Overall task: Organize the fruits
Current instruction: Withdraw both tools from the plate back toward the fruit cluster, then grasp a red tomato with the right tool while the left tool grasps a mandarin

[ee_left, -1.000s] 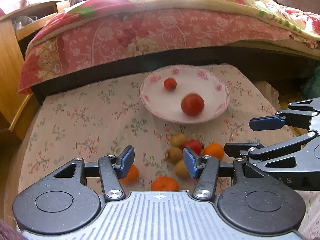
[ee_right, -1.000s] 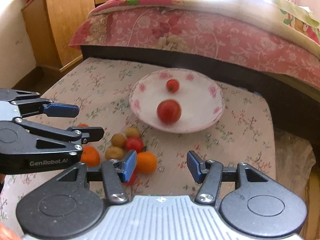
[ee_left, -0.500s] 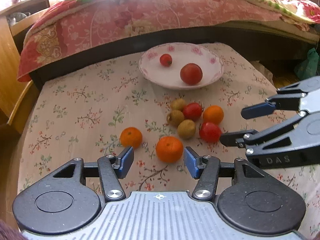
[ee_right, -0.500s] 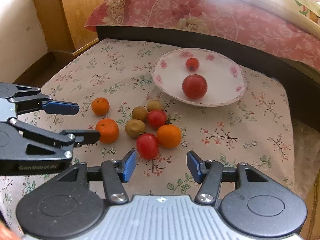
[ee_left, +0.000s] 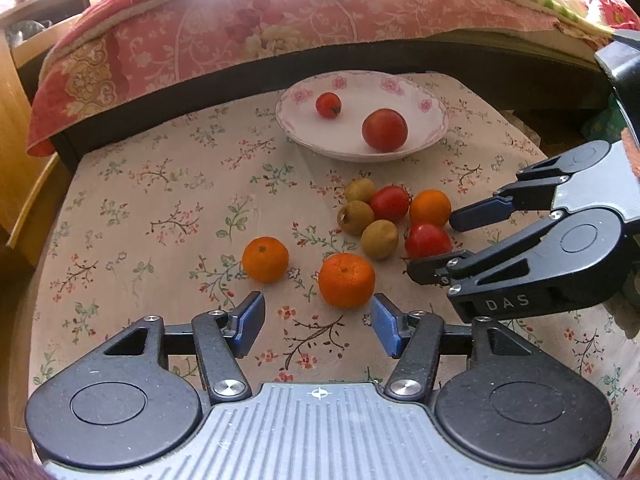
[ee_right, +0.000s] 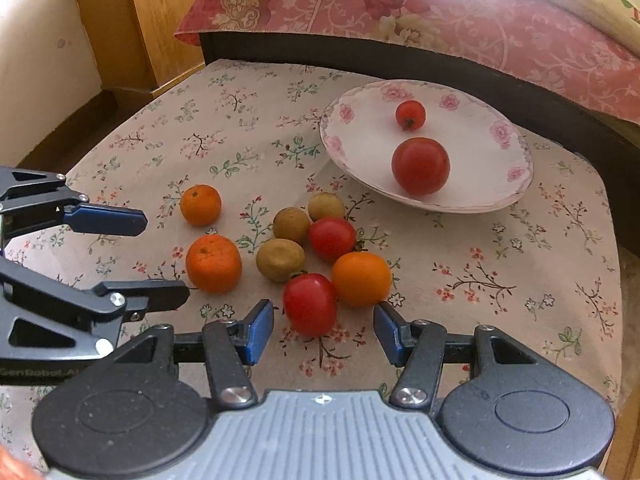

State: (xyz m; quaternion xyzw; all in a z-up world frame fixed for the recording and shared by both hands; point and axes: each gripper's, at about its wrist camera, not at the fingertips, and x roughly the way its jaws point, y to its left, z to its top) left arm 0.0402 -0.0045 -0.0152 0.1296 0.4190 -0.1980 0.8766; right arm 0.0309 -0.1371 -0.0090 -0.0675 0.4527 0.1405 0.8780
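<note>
A white floral plate (ee_left: 432, 120) (ee_right: 500, 184) holds a large tomato (ee_left: 385, 129) (ee_right: 420, 165) and a small tomato (ee_left: 328, 105) (ee_right: 410, 114). Loose on the flowered tablecloth lie three oranges (ee_left: 346, 279) (ee_left: 265, 259) (ee_left: 430, 208), two tomatoes (ee_left: 427, 240) (ee_left: 389, 203) and three brown kiwis (ee_left: 379, 239). My left gripper (ee_left: 318, 330) is open and empty, just short of the nearest orange. My right gripper (ee_right: 324, 332) is open and empty, with a loose tomato (ee_right: 310, 303) just ahead between its fingertips; it also shows in the left wrist view (ee_left: 452, 242).
A bed with a pink floral quilt (ee_left: 248, 32) runs behind the small table. A wooden cabinet (ee_right: 156, 20) stands at the left. The table edge drops off at the right (ee_right: 624, 320).
Both grippers have pulled back and lowered toward the loose fruit. The right gripper now sits at the near tomato. Both stay open.
</note>
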